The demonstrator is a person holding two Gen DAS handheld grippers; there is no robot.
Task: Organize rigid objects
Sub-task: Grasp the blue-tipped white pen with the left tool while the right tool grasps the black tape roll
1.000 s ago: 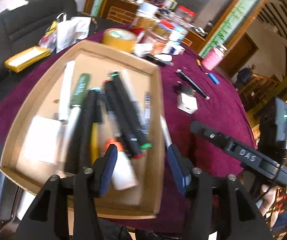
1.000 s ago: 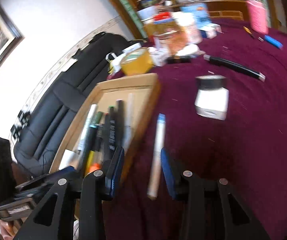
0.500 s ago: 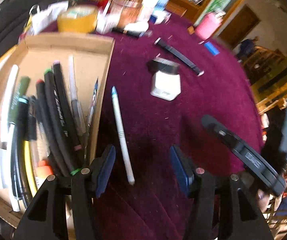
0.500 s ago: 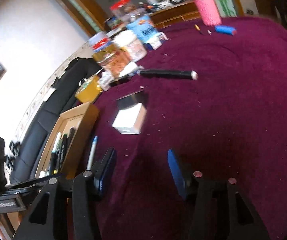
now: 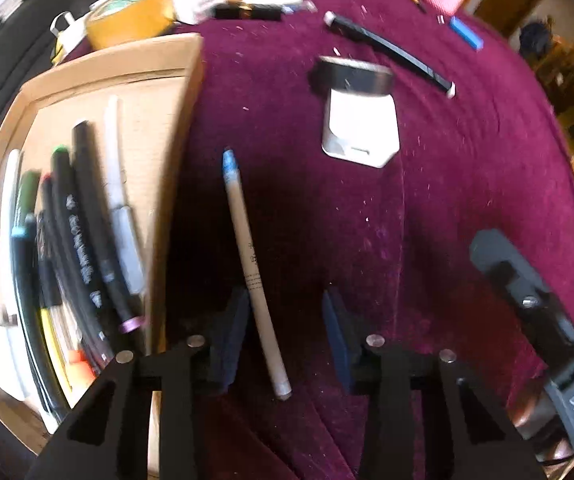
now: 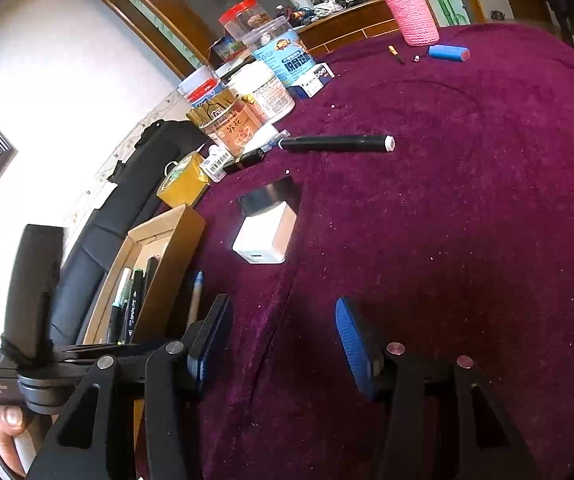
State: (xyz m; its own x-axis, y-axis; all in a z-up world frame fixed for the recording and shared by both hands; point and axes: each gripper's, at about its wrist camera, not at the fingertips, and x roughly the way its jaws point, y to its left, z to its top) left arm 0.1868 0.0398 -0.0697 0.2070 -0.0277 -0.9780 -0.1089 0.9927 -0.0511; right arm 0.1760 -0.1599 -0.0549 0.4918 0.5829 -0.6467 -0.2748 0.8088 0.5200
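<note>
The cloth (image 5: pixel 427 220), deep maroon, fills both views, and on its left side sits one cardboard tray (image 5: pixel 159 92), its long walls running from seven to one o'clock in the left wrist view. Inside the tray lie markers (image 5: pixel 87 220), about eight though blur stops a sure count, all laid along the tray's length, caps toward twelve. One white block with a black cap (image 5: pixel 361 120) stands at one o'clock from centre, well apart from the tray. One long black pen (image 5: pixel 391 54) lies beyond it, pointing from ten to four o'clock. One tape roll (image 5: pixel 131 20) sits at eleven, touching the tray's far wall. Now the pen (image 5: pixel 251 268), the white one with the blue tip: one of it, lying on the cloth just beside the tray's right wall, long axis near vertical in the frame, blue tip toward twelve, plain end toward five or six. The left gripper (image 5: pixel 283 328) hangs steeply over its lower half, jaws closing with the pen between them, the left pad near the barrel, the right pad apart from it, no squeeze yet. The right gripper (image 6: pixel 283 336) hovers over bare cloth, jaws wide and empty, with that same pen at its nine o'clock. One small blue cylinder (image 6: pixel 449 53) lies at the far edge.
</note>
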